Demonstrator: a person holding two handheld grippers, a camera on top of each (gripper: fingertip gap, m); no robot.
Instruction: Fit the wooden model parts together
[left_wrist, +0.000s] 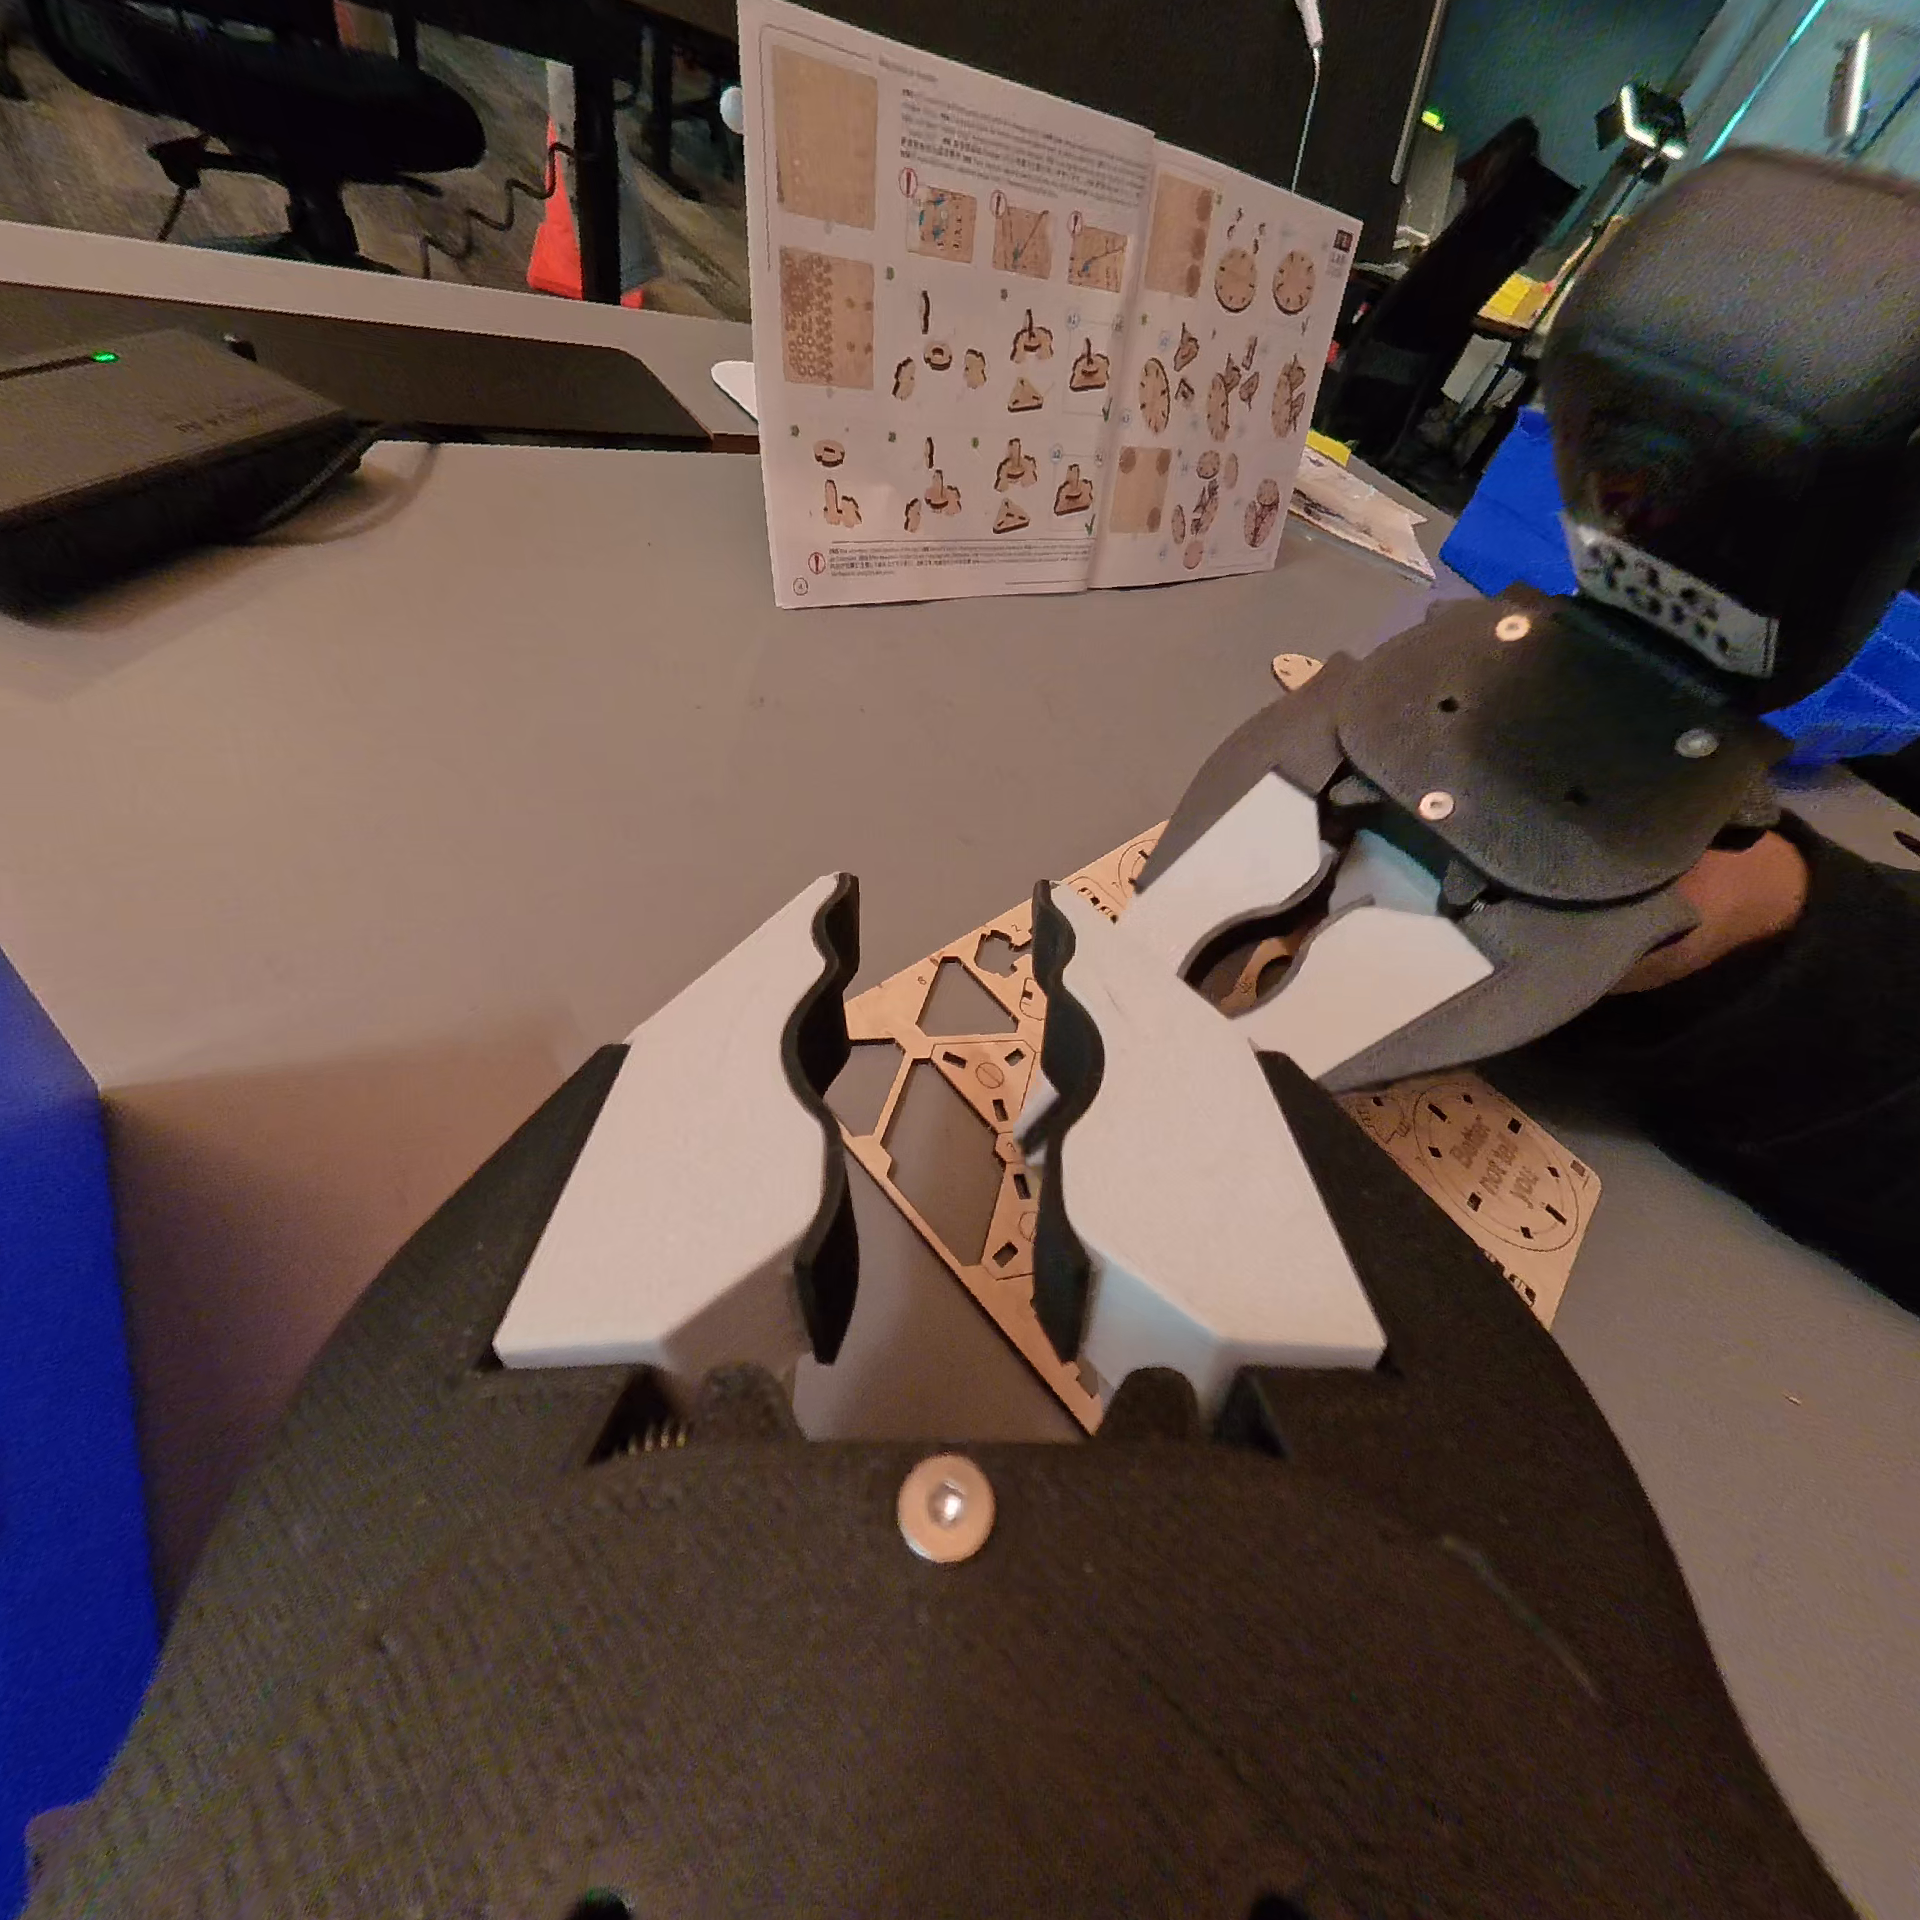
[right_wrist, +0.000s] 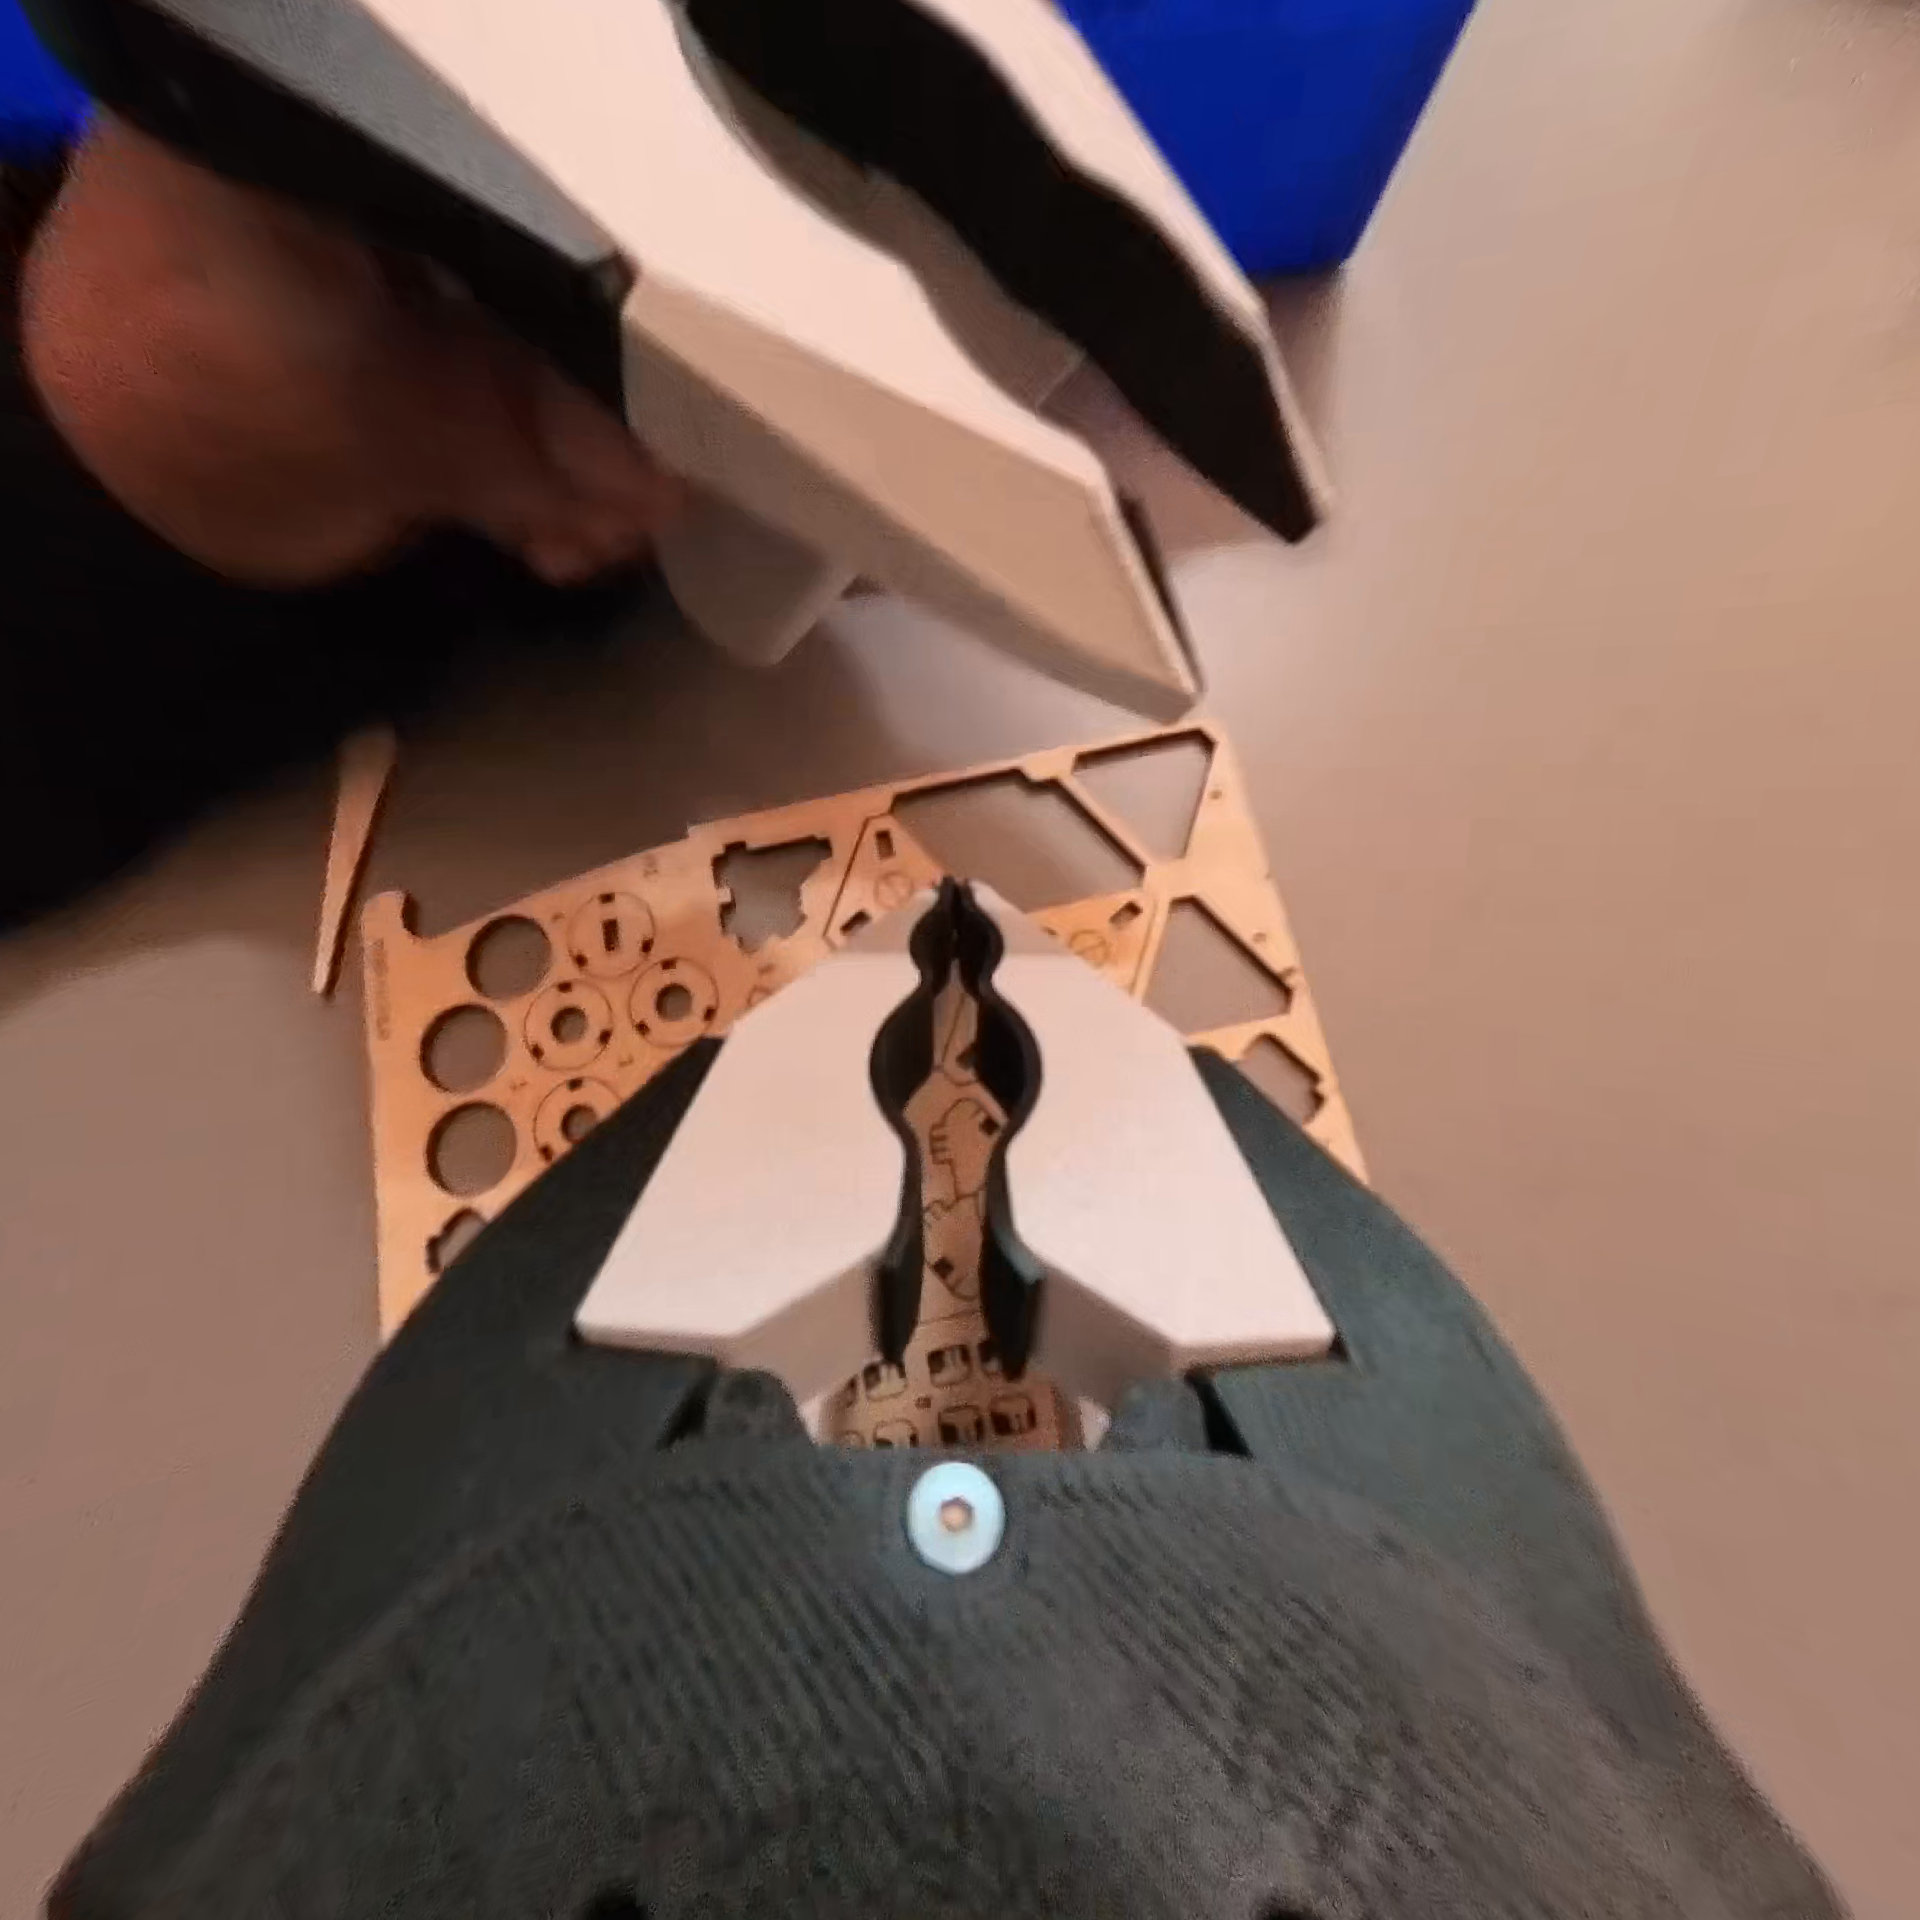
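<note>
A: Where does the plywood sheet (right_wrist: 1226, 904) lie?

B: Flat on the grey tabletop (left_wrist: 540, 790), at mid-frame in the right wrist view. In the left wrist view it shows low and centre, between the two grippers. It is a thin laser-cut panel with many parts already punched out, so what remains is mostly a lattice of narrow ribs.

A: How would it handle?

B: My guess is light and fairly stiff, but brittle. Those ribs look easy to snap if twisted. The solid outer border seems the safest place to take hold, not the webbing round the cut-outs.

A: And the grippers?

B: The left gripper (left_wrist: 945, 914) stands partly open with nothing between its pads; it hovers over the near corner of the sheet. The right gripper (right_wrist: 951, 899) has its tips closed together right over the sheet. Whether they pinch an edge of the wood or only meet each other, I cannot tell.

A: Counts?

B: Two grippers. At least two wooden sheets: the lattice one, and a second sheet (left_wrist: 1496, 1195) with engraved discs at the right of the left wrist view. One loose wooden sliver (right_wrist: 348, 862) left of the lattice sheet in the right wrist view. One small wooden piece (left_wrist: 1294, 670) beyond the right gripper. One open instruction booklet (left_wrist: 1039, 353) standing at upper centre. One dark flat device (left_wrist: 156, 457) at the left, and blue bins at the edges.
</note>
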